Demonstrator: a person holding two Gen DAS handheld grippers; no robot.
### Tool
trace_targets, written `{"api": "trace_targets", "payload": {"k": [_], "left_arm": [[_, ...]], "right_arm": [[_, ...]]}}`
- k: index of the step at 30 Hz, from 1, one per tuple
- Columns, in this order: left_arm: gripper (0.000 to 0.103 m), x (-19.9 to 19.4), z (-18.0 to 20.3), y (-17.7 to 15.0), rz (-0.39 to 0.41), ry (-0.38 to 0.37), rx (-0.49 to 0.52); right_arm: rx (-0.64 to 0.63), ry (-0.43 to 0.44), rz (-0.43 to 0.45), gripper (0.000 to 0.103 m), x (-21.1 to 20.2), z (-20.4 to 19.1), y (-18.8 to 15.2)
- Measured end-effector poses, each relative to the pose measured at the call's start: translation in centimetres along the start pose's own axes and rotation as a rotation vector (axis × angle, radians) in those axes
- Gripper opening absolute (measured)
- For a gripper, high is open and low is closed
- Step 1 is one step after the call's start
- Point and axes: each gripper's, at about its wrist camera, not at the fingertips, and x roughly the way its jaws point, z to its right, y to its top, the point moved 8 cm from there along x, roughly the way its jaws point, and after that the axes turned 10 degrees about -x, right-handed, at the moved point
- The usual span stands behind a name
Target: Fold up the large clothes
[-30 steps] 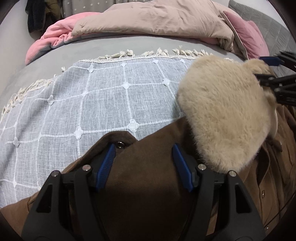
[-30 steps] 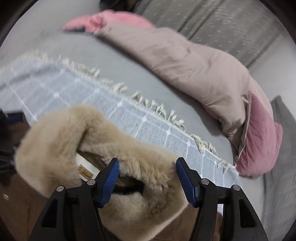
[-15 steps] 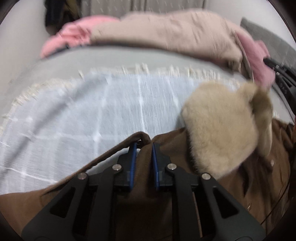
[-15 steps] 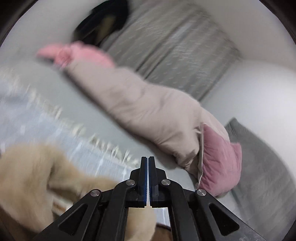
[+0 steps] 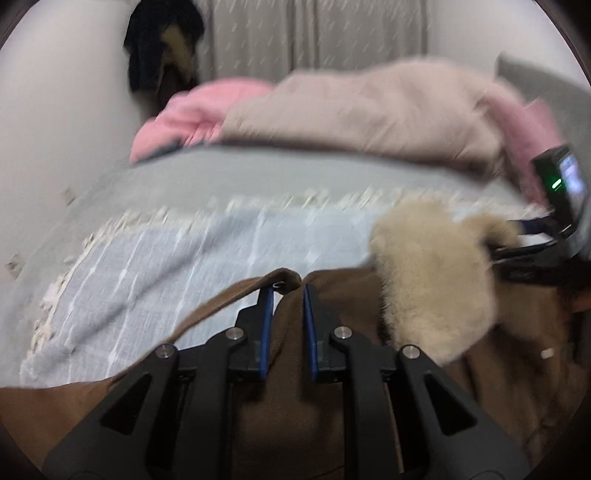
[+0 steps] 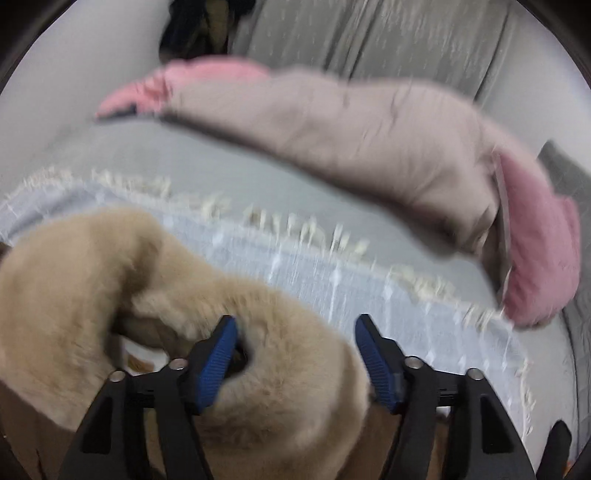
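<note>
From the left wrist camera, the left gripper (image 5: 288,291) had its two blue-padded fingers (image 5: 265,325) drawn close and clamped on a raised fold of the brown coat (image 5: 288,413), near a small metal snap at the fold's top edge. The coat lay over the pale blue checked throw (image 5: 177,266), which was spread on the grey bed (image 5: 280,173). The coat's beige fur collar (image 5: 428,273) stood to the right of the pinched fold, and it hid part of the right gripper (image 5: 517,240), whose black frame and lit screen showed at the frame's right edge. One white fringe ran along the throw's far edge. Beyond it sat a bunched duvet (image 5: 362,110), beige outside and pink inside, with a grey curtain (image 5: 314,40) behind and dark clothes (image 5: 162,40) hanging on the wall to the left. The whole view was smeared by motion.

From the right wrist camera, the right gripper (image 6: 295,325) had its two fingers (image 6: 216,363) spread wide apart, straddling the fur collar (image 6: 258,332) without pinching it. Only this view showed the collar's hollow and a white label (image 6: 136,358) inside it; the text on it could not be read. The brown coat (image 6: 22,417) showed only as a sliver low on the left. The throw (image 6: 369,280) and its fringe ran behind the collar, then the bed (image 6: 184,155), the duvet (image 6: 362,136) and the curtain (image 6: 369,33). A grey quilted cushion (image 6: 576,332) lay at the right edge.
</note>
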Motion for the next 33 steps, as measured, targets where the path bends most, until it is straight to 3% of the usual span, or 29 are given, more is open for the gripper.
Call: {"api": "trace_targets", "payload": {"k": [2, 3, 5, 7, 8, 11, 12, 14, 15, 18, 19, 21, 24, 26, 28, 30, 33], "left_arm": [[0.007, 3.0, -0.4, -1.4, -0.076, 0.083, 0.039], [0.003, 4.2, -0.9, -2.1, -0.094, 0.163, 0.068], [0.000, 4.9, -2.3, -2.0, -0.083, 0.257, 0.073], [0.000, 3.5, -3.8, -0.7, -0.038, 0.247, 0.013], [0.000, 2.5, -4.5, -0.1, -0.024, 0.206, -0.034], [0.001, 0.4, -5.3, 1.4, 0.044, 0.120, -0.113], [0.001, 0.3, -5.1, 1.6, 0.060, 0.105, -0.121], [0.004, 0.9, -3.5, 0.9, 0.036, 0.041, -0.090], [0.010, 1.4, -2.4, 0.5, 0.006, -0.006, -0.070], [0.016, 1.2, 0.5, -0.3, -0.024, -0.136, -0.032], [0.023, 0.9, 1.6, -0.7, -0.027, -0.187, -0.015], [0.030, 0.5, 4.0, -1.3, -0.030, -0.295, 0.003], [0.030, 1.5, 7.1, -2.9, -0.082, -0.430, 0.001], [0.030, 2.5, 8.4, -3.8, -0.089, -0.441, 0.001], [0.040, 3.8, 8.6, -4.1, -0.080, -0.372, 0.006], [0.043, 4.0, 8.3, -4.0, -0.104, -0.374, -0.021], [0.061, 3.1, 6.7, -2.2, -0.101, -0.364, -0.132]], "right_arm": [[0.026, 0.022, -0.142, 0.071, 3.1, -0.4, -1.5], [0.056, 0.027, -0.158, 0.070, 4.0, -0.4, -1.9], [0.106, 0.018, -0.115, 0.039, 4.3, -0.5, -2.0], [0.129, -0.056, -0.011, 0.023, 2.6, -0.7, -1.1], [0.111, -0.128, 0.093, 0.021, 0.5, -0.9, -0.4], [0.133, -0.262, 0.309, 0.021, -3.3, -0.5, 0.2], [0.145, -0.263, 0.285, 0.022, -2.2, -0.1, 0.0], [0.165, -0.109, 0.060, 0.027, 3.5, -0.1, -1.5], [0.193, -0.047, 0.023, 0.029, 4.5, -0.1, -2.1], [0.289, 0.021, 0.126, 0.049, 1.7, 1.2, -2.6], [0.294, 0.069, 0.165, 0.055, 0.3, 1.4, -2.9], [0.303, 0.120, 0.219, 0.055, -1.1, 1.8, -3.7], [0.294, 0.173, 0.210, 0.055, -2.1, 1.8, -5.4], [0.300, 0.185, 0.220, 0.055, -2.2, 1.9, -6.1], [0.324, 0.206, 0.223, 0.055, -1.4, 2.1, -6.4], [0.351, 0.197, 0.188, 0.055, 0.3, 2.2, -6.9], [0.430, 0.239, 0.203, 0.056, 0.8, 2.3, -7.0]]}}
